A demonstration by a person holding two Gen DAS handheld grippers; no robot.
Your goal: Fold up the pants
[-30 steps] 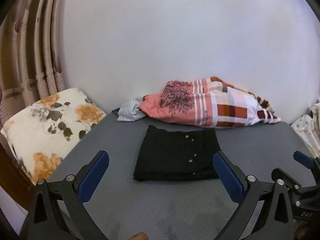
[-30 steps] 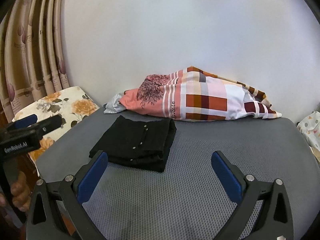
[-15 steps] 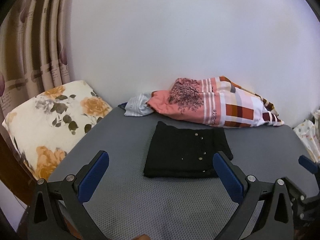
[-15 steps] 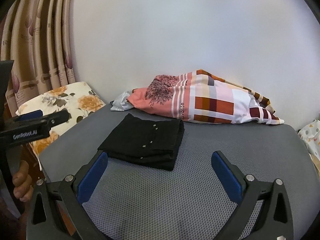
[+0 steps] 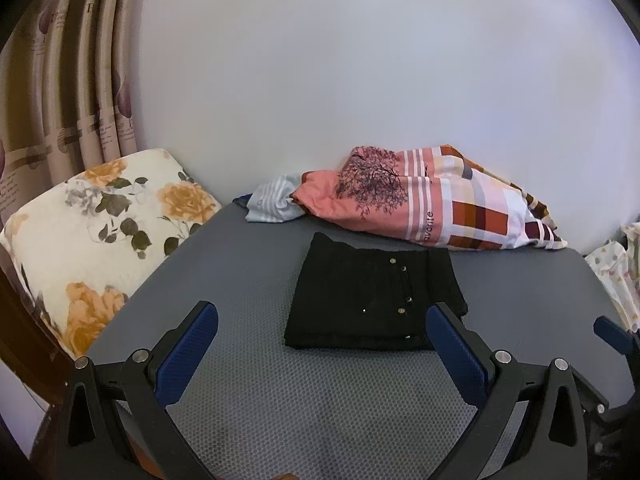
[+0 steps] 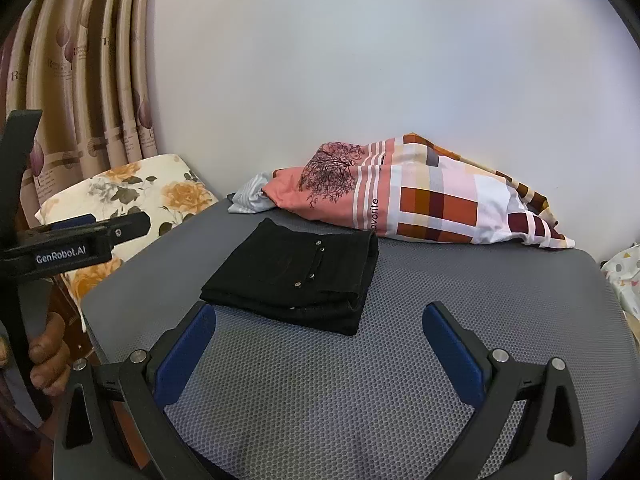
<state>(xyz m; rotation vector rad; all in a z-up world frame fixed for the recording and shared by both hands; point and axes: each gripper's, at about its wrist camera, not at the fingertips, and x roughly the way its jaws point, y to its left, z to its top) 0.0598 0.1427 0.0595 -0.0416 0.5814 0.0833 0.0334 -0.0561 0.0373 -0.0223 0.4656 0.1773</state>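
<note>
Black pants (image 5: 372, 300) (image 6: 300, 276) with small metal buttons lie folded into a flat rectangle on the grey mesh mat (image 5: 320, 400) (image 6: 360, 400). My left gripper (image 5: 320, 340) hangs open just short of the pants' near edge, nothing between its blue pads. The right gripper (image 6: 316, 340) is also open and empty, standing to the right of and nearer than the folded stack. In the right wrist view the left gripper's body (image 6: 76, 240) shows at the far left, held by a hand (image 6: 48, 356).
A pink, white and orange patterned pillow (image 5: 432, 208) (image 6: 408, 200) lies against the white wall behind the pants. A floral cushion (image 5: 92, 232) and curtains (image 5: 72, 92) stand at the left. Spotted cloth (image 5: 616, 276) sits at the right edge.
Both grippers drew back and shifted a little, so the pants sit more central in the left wrist view. The pants have not moved and both grippers stayed open.
</note>
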